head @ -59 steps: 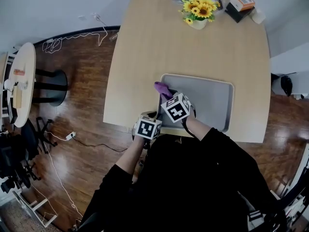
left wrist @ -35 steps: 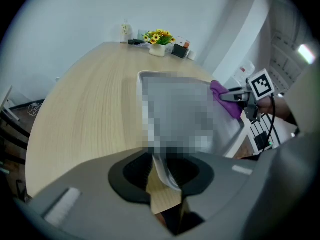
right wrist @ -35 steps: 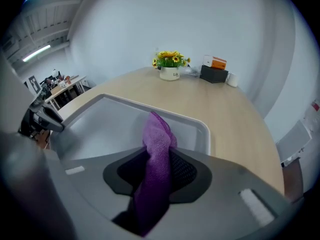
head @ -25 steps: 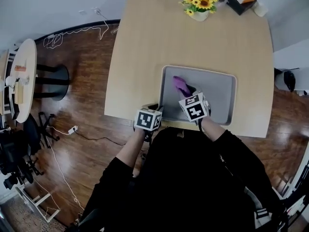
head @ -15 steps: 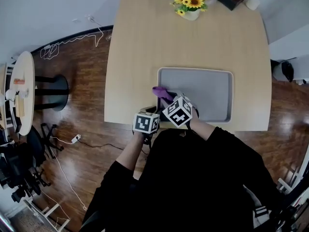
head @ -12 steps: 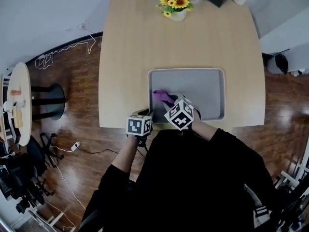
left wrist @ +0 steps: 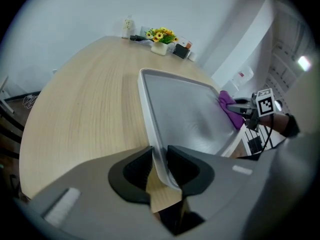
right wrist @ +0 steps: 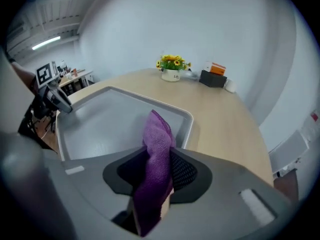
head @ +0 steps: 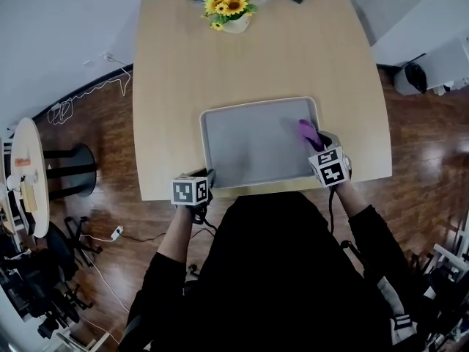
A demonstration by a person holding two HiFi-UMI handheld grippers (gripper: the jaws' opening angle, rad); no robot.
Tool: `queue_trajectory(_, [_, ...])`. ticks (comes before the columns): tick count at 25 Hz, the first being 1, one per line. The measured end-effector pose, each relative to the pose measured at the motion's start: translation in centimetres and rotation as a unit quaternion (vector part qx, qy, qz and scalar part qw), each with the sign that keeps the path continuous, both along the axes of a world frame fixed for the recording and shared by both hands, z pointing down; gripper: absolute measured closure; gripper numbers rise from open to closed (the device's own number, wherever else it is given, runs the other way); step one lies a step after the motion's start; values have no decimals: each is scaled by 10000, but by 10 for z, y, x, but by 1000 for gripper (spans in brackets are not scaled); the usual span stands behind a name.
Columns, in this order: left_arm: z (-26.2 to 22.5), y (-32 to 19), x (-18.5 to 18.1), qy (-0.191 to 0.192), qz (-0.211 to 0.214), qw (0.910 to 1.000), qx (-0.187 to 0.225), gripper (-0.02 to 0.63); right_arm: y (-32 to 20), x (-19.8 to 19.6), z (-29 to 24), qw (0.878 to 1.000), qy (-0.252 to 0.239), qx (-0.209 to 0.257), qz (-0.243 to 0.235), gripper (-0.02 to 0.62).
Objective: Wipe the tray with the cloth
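So, mid-wipe I'd say. The right gripper has its jaws pinched on the purple cloth, which sits at the right end of the tray, just inside the rim. The left gripper is clamped on the tray's near-left corner rim, pinning it down. The tray lies long-ways along the table's near edge. The cloth sticks out lengthwise past the jaws toward the far edge. Next move probably calls for a drag toward the left end, cloth pressed flat.

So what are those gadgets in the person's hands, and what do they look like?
Each is a hand-held gripper: the left gripper and right gripper have grey bodies with two black padded jaws. Each carries a white cube printed with black square markers. The person wears long black sleeves.
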State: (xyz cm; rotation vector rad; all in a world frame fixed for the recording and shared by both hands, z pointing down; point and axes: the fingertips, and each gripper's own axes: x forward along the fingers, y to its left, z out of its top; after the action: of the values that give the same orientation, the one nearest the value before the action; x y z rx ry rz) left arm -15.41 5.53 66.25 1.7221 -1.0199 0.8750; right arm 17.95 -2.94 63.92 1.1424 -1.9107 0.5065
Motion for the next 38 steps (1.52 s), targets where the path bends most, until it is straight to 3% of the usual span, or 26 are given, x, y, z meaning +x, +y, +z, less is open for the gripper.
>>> queue_trajectory(4, [-6,4,7,-274,-10,9996,75,526,-4,-18,-1,9997,-113,-156,120,476])
queue_trajectory(10, [-10,26,0,-140,-287,9990,303,522,-2,-187,2,9899,-606,-292,-1251,476])
queue_trajectory(13, [-11,25,4,-179,-74,9990,410,549,9,-273,0,9761,-872,-384,-1955,476])
queue_trajectory(16, [-10,25,4,-51,69,9989,456,549,29,-324,0,9639,-903,-407,-2473,476])
queue_trajectory(18, [-10,25,1,73,74,9989,451,549,40,-334,1,9626,-952,-465,-2495,476])
queue_trajectory(21, [-9,26,-5,183,8,9990,398,549,59,-330,2,9576,-1220,-833,-2474,476])
queue_trajectory(25, [-7,27,-10,338,-78,9991,231,547,94,-297,2,9431,-1206,-884,-2968,476])
queue_trajectory(29, [-6,28,-12,254,-121,9995,119,545,90,-221,5,9591,-961,-619,-2591,476])
queue_trajectory(35, [-8,27,-3,45,-138,9999,48,545,77,-53,5,9862,-404,-327,-1571,474])
queue_trajectory(38, [-10,26,0,-3,-178,9998,19,545,73,-12,-4,9897,-483,-263,-1320,472])
